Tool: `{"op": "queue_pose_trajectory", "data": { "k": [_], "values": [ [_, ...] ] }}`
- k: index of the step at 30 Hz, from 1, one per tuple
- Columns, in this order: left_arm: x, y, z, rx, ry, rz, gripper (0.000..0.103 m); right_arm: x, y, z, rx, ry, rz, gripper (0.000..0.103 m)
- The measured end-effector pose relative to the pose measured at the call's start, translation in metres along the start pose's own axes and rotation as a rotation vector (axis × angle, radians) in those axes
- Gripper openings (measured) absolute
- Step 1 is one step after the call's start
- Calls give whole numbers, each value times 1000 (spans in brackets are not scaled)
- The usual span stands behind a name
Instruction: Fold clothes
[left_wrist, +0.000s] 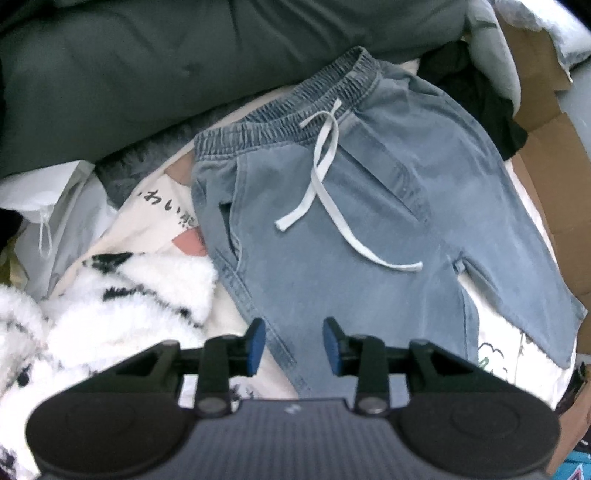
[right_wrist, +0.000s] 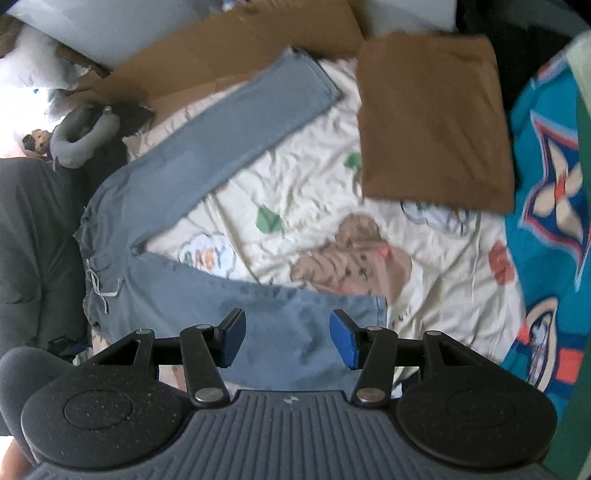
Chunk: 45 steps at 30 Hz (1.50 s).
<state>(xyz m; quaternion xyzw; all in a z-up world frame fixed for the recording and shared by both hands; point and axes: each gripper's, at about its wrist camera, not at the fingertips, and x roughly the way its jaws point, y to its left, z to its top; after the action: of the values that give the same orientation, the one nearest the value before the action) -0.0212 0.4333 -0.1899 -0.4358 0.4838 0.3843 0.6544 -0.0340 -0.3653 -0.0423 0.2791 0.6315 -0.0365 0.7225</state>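
Left wrist view: light blue denim drawstring trousers (left_wrist: 369, 206) fill mid-frame on a cream cartoon-print sheet (left_wrist: 159, 206).
The left gripper (left_wrist: 294, 345) hangs at lower centre, its jaws parted and empty.

Right wrist view: both trouser legs splay from left toward upper centre and lower centre.
The right gripper (right_wrist: 287, 339) is spread, empty; a folded brown cloth (right_wrist: 432, 122) lies upper right.

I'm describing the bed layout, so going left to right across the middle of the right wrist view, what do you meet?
Dark grey bedding → blue jeans → cream cartoon-print sheet → folded brown garment → teal patterned blanket.
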Motion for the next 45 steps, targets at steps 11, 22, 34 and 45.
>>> {"op": "queue_pose_trajectory", "data": {
  "k": [11, 22, 34, 45],
  "values": [
    [-1, -11, -23, 37, -5, 39, 43, 29, -85, -34, -65, -9, -93, 57],
    [27, -29, -63, 100, 47, 35, 43, 141, -129, -137, 24, -40, 25, 54],
    [33, -27, -72, 116, 67, 89, 43, 230, -153, -205, 317, -79, 79, 50],
    [41, -34, -81, 165, 105, 134, 46, 269, -170, -242, 545, -158, 141, 52]
  ]
}}
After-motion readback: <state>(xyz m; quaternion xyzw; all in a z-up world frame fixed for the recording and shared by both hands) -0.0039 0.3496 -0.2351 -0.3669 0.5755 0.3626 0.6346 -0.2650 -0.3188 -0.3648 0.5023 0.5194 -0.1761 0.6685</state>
